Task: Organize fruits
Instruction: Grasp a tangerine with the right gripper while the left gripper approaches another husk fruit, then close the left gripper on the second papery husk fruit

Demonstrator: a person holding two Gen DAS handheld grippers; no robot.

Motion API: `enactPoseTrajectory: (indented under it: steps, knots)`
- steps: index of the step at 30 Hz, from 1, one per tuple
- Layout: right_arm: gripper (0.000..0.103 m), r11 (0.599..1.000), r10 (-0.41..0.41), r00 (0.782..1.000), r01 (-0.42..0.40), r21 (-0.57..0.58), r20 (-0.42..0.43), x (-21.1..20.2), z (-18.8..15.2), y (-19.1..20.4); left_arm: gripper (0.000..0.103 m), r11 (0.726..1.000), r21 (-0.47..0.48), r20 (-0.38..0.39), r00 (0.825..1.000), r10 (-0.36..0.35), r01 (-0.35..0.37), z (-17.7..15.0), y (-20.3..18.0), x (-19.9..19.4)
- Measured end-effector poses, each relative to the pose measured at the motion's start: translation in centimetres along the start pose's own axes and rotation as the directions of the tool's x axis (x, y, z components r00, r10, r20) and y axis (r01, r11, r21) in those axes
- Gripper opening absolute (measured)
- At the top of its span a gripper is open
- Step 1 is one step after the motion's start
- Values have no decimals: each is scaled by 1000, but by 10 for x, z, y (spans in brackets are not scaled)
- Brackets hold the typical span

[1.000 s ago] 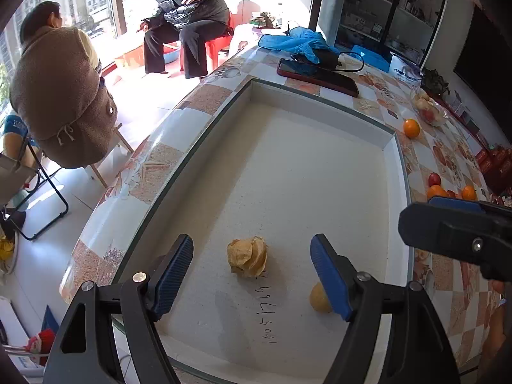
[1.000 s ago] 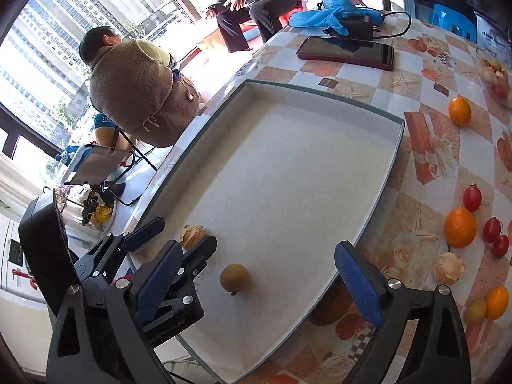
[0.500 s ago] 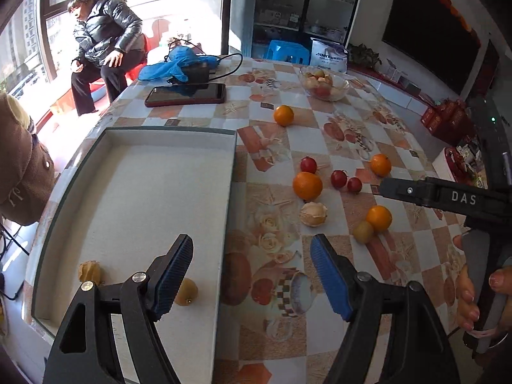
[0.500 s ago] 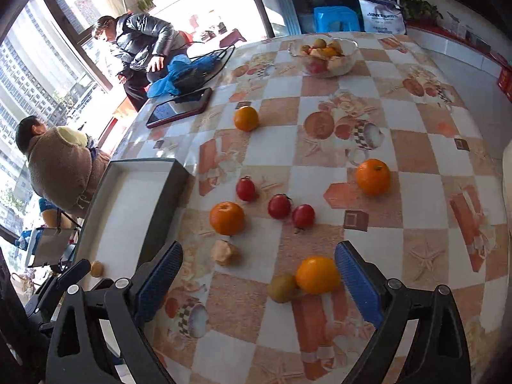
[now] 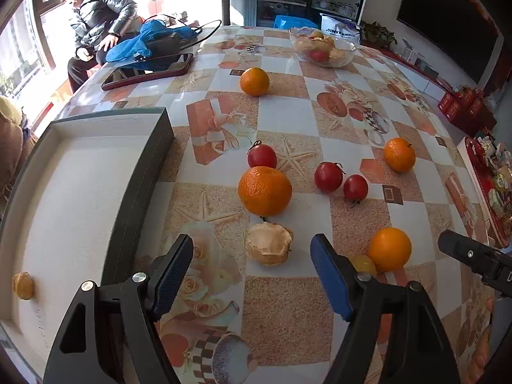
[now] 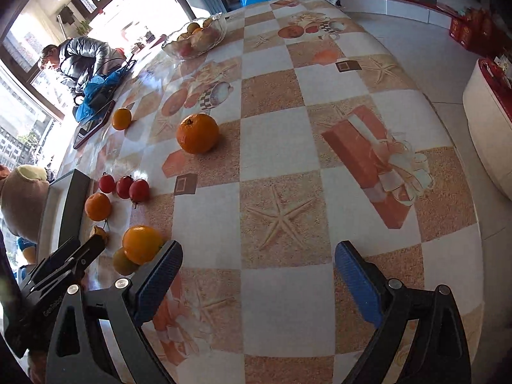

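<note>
Item, husked fruit (image 5: pixel 269 247): papery, light, crushable, so I'd pinch its round middle gently; my left gripper (image 5: pixel 252 272) and right gripper (image 6: pixel 257 276) both gape wide, empty.

On the table (image 5: pixel 288 320), a husked fruit (image 5: pixel 269 248) sits just before an orange (image 5: pixel 265 190), the tray (image 5: pixel 140 172) to their left, three tomatoes (image 5: pixel 328 177) right.

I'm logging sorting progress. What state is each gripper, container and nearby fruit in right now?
Left gripper: open, empty.
Right gripper: open, empty.
Grey shallow tray: on the table, holding one papery husked fruit.
Clear glass bowl: upright, filled with fruit.
Beige husked fruit: on the tablecloth, between the left fingers, untouched.
Large orange: loose on the table.
</note>
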State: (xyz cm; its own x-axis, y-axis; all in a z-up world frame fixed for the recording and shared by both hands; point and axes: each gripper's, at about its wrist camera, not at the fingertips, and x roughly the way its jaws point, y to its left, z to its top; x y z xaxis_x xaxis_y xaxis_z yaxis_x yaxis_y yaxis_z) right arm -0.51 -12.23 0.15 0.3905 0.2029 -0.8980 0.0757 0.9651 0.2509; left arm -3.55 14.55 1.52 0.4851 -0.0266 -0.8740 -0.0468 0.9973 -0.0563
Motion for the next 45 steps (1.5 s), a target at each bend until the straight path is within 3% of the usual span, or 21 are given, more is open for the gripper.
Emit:
enactPoseTrajectory:
  steps: [6, 13, 17, 19, 21, 23, 25, 27, 34, 39, 45]
  knots:
    - [97, 996, -41, 999, 41, -73, 1, 17, 19, 17, 74, 998, 11, 18, 998, 63, -64, -1, -6, 8]
    - [97, 999, -31, 999, 32, -16, 45, 33, 53, 26, 62, 997, -7, 45, 996, 75, -75, 1, -8, 10]
    - [97, 998, -37, 997, 39, -41, 70, 43, 69, 39, 57, 997, -4, 56, 996, 76, -76, 2, -10, 10]
    - [91, 996, -60, 996, 64, -59, 69, 49, 72, 45, 57, 997, -9, 61, 995, 75, -74, 2, -10, 10]
    - [71, 990, -100, 991, 107, -87, 90, 51, 73, 51, 57, 997, -10, 65, 995, 74, -74, 1, -10, 10]
    - [71, 985, -118, 988, 129, -114, 96, 53, 72, 56, 54, 997, -11, 70, 995, 75, -75, 0, -10, 10]
    - [65, 976, -150, 982, 165, -145, 113, 53, 68, 59, 44, 997, -15, 76, 994, 74, -74, -1, -9, 8]
    - [39, 963, -179, 975, 201, -177, 134, 51, 63, 61, 28, 998, -11, 81, 994, 67, -67, -3, -6, 7]
    - [39, 977, -126, 984, 145, -159, 126, 30, 37, 37, 25, 1000, 1, 90, 996, 23, -24, -25, 6, -7]
    - [39, 973, -126, 980, 152, -173, 153, 6, -13, 24, 25, 1000, -2, 94, 996, 2, -1, -55, 10, -25]
    - [39, 958, -128, 961, 184, -221, 243, -13, -72, 26, 25, 1000, 17, 104, 994, 20, -22, -87, 6, -42]
